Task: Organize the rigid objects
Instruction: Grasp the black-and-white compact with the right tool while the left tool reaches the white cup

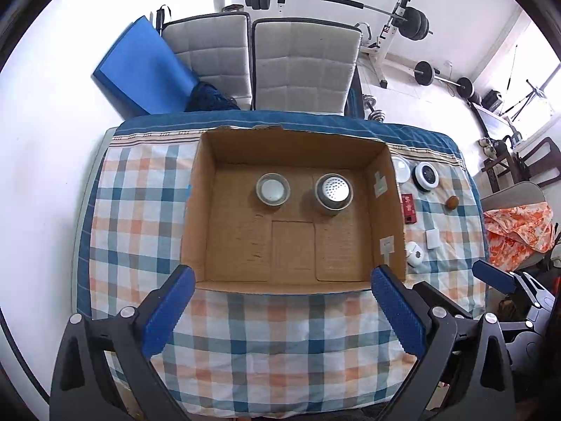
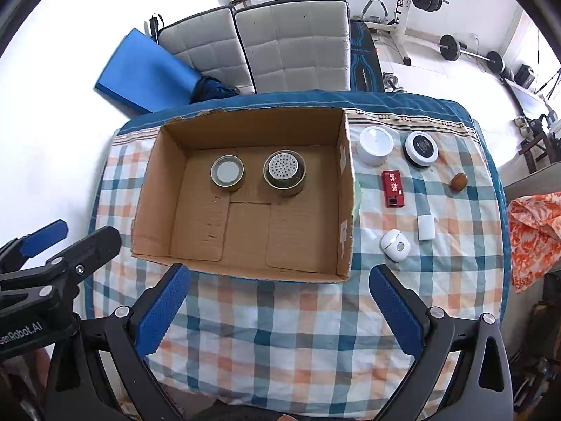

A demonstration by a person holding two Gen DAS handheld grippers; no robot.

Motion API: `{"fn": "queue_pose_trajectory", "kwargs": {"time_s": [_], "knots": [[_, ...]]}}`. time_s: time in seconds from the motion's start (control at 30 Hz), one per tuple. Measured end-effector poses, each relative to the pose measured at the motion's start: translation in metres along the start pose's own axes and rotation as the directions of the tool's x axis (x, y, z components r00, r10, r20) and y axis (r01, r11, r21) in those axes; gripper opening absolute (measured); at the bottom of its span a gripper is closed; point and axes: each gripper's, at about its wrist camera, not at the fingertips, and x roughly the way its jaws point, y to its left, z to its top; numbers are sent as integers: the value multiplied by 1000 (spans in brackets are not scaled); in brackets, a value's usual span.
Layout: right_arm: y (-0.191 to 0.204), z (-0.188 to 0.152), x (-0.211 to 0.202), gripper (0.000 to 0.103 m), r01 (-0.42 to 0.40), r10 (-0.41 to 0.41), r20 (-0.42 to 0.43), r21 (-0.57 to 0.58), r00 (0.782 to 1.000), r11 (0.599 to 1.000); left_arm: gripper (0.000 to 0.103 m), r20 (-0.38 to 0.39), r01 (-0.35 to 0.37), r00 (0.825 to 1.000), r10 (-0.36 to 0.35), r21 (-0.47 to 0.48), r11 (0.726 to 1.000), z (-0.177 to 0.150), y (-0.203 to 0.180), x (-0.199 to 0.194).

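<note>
An open cardboard box [image 1: 207, 182] [image 2: 154, 182] stands on the checked tablecloth. Inside it are a small tin with a pale lid [image 1: 272, 189] [image 2: 227, 172] and a round metal can with a perforated top [image 1: 333, 190] [image 2: 284, 170]. Right of the box lie a white round jar [image 2: 375, 145], a black-and-white round case [image 2: 421, 148], a red box [image 2: 393, 188], a brown oval piece [image 2: 458, 181], a white block [image 2: 426, 227] and a white earbud case [image 2: 395, 245]. My left gripper [image 1: 282, 280] is open and empty before the box's near wall. My right gripper [image 2: 278, 279] is open and empty, near the box's front right corner.
Two padded grey chairs [image 1: 259, 66] and a blue mat [image 1: 143, 66] stand behind the table. Barbells and a weight rack [image 1: 403, 10] fill the back. An orange patterned cloth [image 2: 533, 235] lies off the table's right edge. The left gripper also shows at the right wrist view's left edge [image 2: 45, 238].
</note>
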Motion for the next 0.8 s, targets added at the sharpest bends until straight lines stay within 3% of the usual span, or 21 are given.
{"fn": "queue_pose_trajectory", "kwargs": {"time_s": [0.17,0.43,0.63,0.8], "knots": [[-53,2,-13,103,-13,13,-1,61,1000,998,103,5,21,1000,-21,41,999,11,-48,4],[-190,28,-10,103,105,-104,-15,208,994,972,103,-67,108,993,-101,117,987,58,-164,64],[-281,68,35,103,78,-64,-55,307,996,949,103,-165,64,986,-37,166,984,111,-232,145],[-312,108,91,103,52,-20,-105,312,994,949,103,-275,26,961,25,181,983,152,-254,215]]}}
